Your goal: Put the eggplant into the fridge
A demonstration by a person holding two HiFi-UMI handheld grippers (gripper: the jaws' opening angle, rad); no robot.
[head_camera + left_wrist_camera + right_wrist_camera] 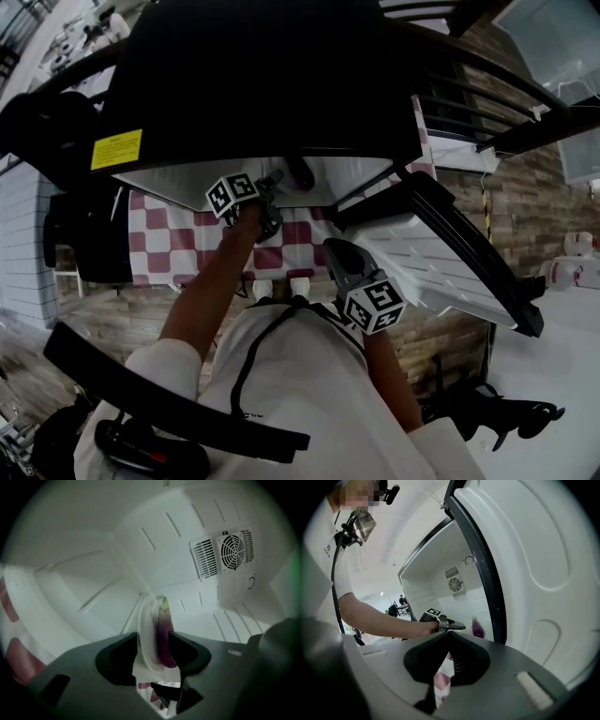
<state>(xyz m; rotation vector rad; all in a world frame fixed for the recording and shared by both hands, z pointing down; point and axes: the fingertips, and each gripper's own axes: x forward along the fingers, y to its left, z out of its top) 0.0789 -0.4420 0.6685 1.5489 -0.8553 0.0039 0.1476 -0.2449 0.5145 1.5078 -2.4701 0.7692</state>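
A purple eggplant [164, 630] with a green tip lies on a white plate [144, 634] on the fridge's white inner floor [206, 606]. My left gripper [153, 641] is open. The plate and eggplant sit in the gap between its jaws, and I see no pad pressing on them. In the head view the left gripper [267, 192] reaches in under the black fridge top [262, 84]. The right gripper view shows the left gripper [440, 620] level with the eggplant [478, 629]. My right gripper [449, 637] is shut and empty, and it hangs outside by the open fridge door [450, 253].
A fan grille [232, 550] is set in the fridge's back wall. The open door [534, 573] stands close on the right. A red and white checkered surface [187, 244] lies below the fridge. A brick wall [525, 206] is at the right. People stand far behind [401, 599].
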